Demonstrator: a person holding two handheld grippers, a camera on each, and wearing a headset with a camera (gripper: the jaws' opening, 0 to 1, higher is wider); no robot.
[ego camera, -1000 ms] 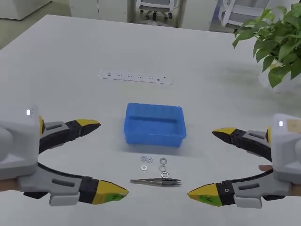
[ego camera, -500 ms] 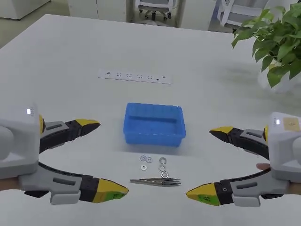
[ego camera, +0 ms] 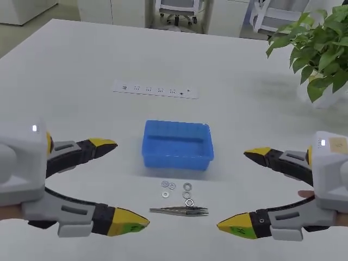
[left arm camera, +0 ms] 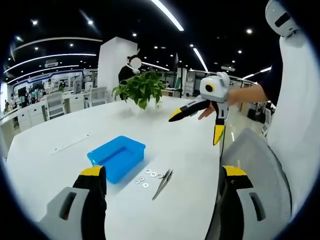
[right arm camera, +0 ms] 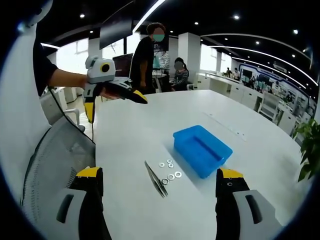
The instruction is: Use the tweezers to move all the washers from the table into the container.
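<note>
Tweezers (ego camera: 179, 210) beside washers (ego camera: 187, 187), near container (ego camera: 176, 158) (green mark (ego camera: 129, 229) on left tool (ego camera: 126, 182) illegible).

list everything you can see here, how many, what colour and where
table: one, white, under everything
container: one, blue, mid-table, looks empty
washers: about six, silver, loose between container and tweezers
tweezers: one, metal, flat on the table, nearest the person
power strip: one, white, beyond the container
plant: one, green, far right
chairs: two, pale, past the table
left gripper: one, grey, yellow tips, open, low left
right gripper: one, same colours, open, low right
</note>
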